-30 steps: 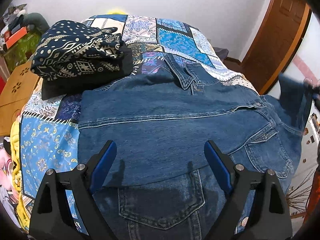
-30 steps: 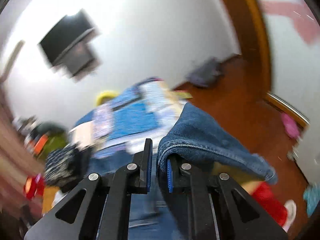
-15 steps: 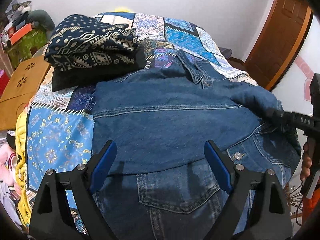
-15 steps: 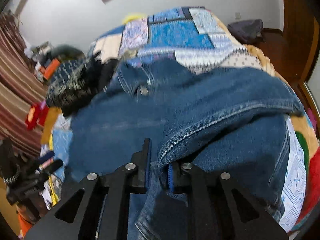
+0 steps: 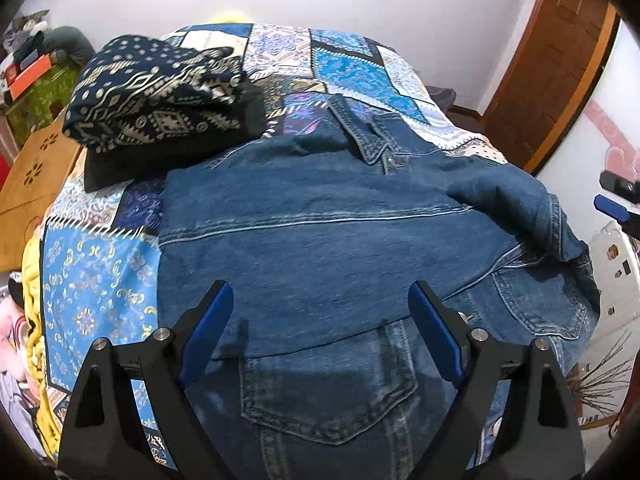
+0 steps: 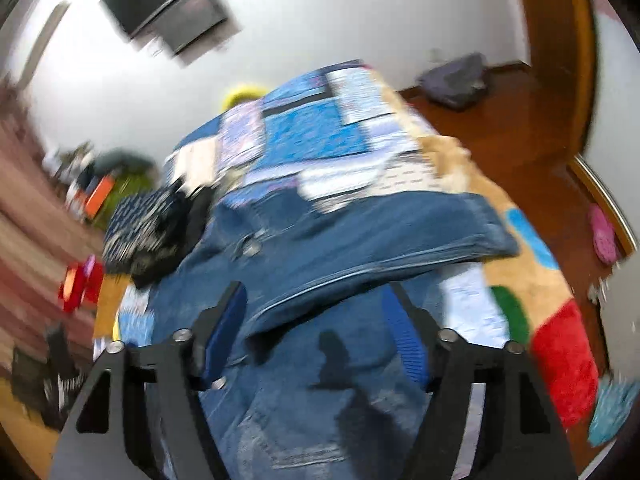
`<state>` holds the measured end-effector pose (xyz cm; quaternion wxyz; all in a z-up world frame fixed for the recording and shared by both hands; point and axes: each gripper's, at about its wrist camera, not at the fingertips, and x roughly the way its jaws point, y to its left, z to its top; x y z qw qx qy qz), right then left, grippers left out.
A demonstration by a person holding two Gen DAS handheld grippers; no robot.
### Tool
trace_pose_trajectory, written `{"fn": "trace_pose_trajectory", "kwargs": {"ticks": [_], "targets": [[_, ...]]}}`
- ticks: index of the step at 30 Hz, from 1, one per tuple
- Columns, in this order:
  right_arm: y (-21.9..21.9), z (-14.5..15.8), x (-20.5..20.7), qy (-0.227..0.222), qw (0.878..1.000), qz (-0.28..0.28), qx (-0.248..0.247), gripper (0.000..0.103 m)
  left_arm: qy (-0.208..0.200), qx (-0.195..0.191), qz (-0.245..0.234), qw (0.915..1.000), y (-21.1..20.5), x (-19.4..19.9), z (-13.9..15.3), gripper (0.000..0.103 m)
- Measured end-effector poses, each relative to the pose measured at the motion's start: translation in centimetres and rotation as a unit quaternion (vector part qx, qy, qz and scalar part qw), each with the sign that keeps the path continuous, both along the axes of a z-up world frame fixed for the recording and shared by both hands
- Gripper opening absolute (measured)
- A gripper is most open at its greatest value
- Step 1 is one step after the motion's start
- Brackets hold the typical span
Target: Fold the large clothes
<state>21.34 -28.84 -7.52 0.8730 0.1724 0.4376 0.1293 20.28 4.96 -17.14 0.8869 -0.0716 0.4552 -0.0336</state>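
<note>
Sleeve point(image 5: 516, 200) lies folded across the denim jacket point(image 5: 320, 248); your left tongs point(image 5: 320, 320) and right tongs point(image 6: 316, 328) hover spread, freed for the next fold.

Jacket point(image 5: 320, 248) matt denim; quilt point(image 5: 92, 280) printed cloth.

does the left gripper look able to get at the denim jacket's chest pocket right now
Probably yes: the left gripper is open just above the chest pocket of the denim jacket, with nothing lying between them.

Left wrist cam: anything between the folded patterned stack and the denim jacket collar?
Only bare patchwork quilt between the patterned stack and the denim jacket collar, shown in the left wrist view.
</note>
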Motion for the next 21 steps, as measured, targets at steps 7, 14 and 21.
{"fn": "trace_pose_trajectory", "kwargs": {"ticks": [7,14,21], "targets": [[-7.1,-5.6,3.9,0.087,0.985,-0.112,0.093,0.068,0.004,0.008,-0.008,0.9999,-1.0,0.5,-0.1,0.089],[-8.3,-10.3,6.2,0.136,0.971,-0.134,0.146,0.068,0.019,0.012,-0.002,0.9997,-1.0,0.9,-1.1,0.089],[-7.3,-8.9,7.9,0.094,0.981,-0.123,0.117,0.017,0.021,0.012,0.005,0.9997,-0.7,1.0,-1.3,0.089]]}}
